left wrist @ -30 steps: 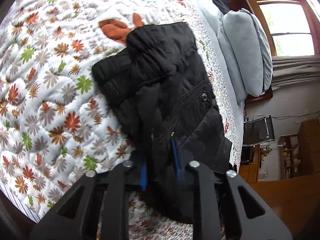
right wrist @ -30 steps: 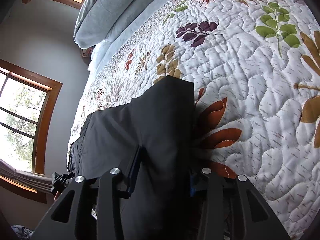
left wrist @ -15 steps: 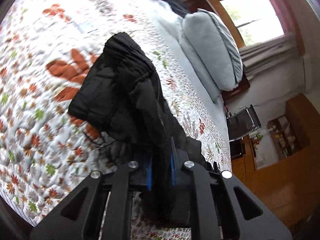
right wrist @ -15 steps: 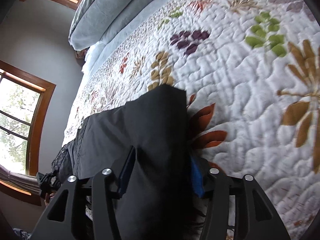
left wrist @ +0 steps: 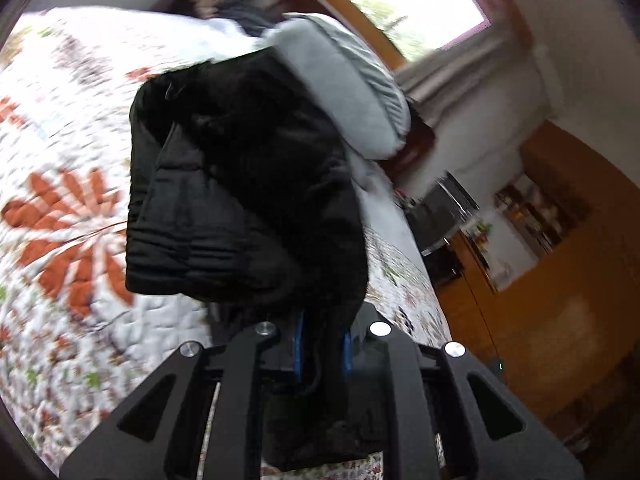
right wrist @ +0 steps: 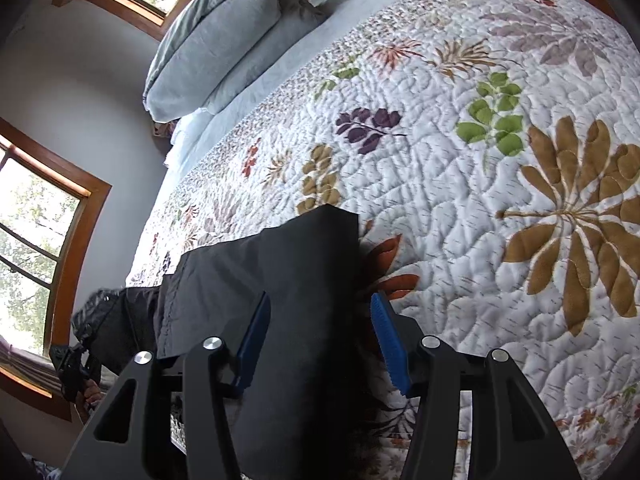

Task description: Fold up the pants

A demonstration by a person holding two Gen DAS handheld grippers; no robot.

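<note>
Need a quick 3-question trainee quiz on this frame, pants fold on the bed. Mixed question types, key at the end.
1. True or false: the left gripper is shut on the black pants.
2. How do the right gripper jaws stand? A) clamped on cloth B) apart, pants between them C) no cloth near them
3. Fill in: the pants end at the right gripper lies on the ___ quilt.

Key: 1 true; 2 B; 3 leaf-patterned.

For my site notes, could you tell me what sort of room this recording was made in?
Most likely a bedroom in a home: a bed covered by a leaf-patterned quilt, grey-blue pillows at its head, and wood-framed windows along the wall.
</note>
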